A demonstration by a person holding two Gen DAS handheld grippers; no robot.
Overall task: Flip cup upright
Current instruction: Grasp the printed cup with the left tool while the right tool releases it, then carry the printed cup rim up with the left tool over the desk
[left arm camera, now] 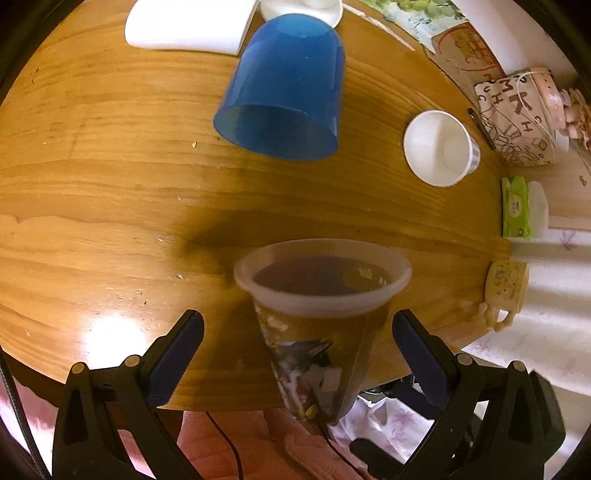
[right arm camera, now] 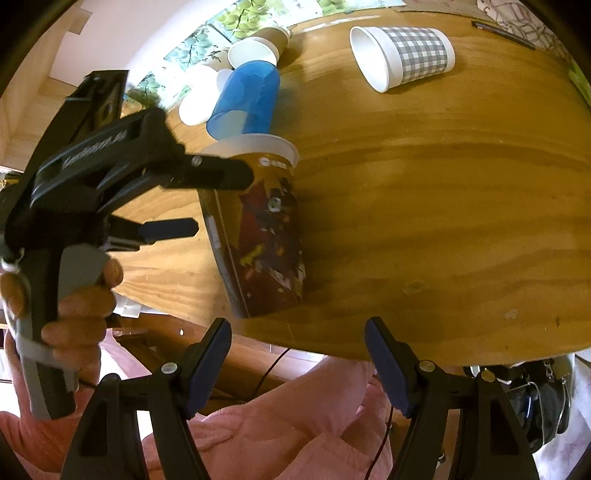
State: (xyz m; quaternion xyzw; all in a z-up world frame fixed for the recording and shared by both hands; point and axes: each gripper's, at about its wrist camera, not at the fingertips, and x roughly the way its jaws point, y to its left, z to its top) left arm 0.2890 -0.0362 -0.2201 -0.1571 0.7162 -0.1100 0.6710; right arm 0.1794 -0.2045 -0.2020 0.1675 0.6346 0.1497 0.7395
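Note:
A printed brown paper cup [left arm camera: 317,332] with a white rim stands upright near the front edge of the wooden table [left arm camera: 110,192]. It also shows in the right wrist view [right arm camera: 266,236]. My left gripper [left arm camera: 295,328] is open, its fingers either side of the cup with gaps; in the right wrist view the left gripper [right arm camera: 221,199] reaches in from the left at the cup's upper part. My right gripper [right arm camera: 297,354] is open and empty, below the table's front edge, just short of the cup.
A blue cup [left arm camera: 284,88] stands upside down further back. A white checked paper cup [right arm camera: 402,51] lies on its side at right. White cups [right arm camera: 255,51], a white block [left arm camera: 188,26], a patterned pouch [left arm camera: 517,118], a green packet [left arm camera: 515,206] and a yellow mug [left arm camera: 506,291] ring the table.

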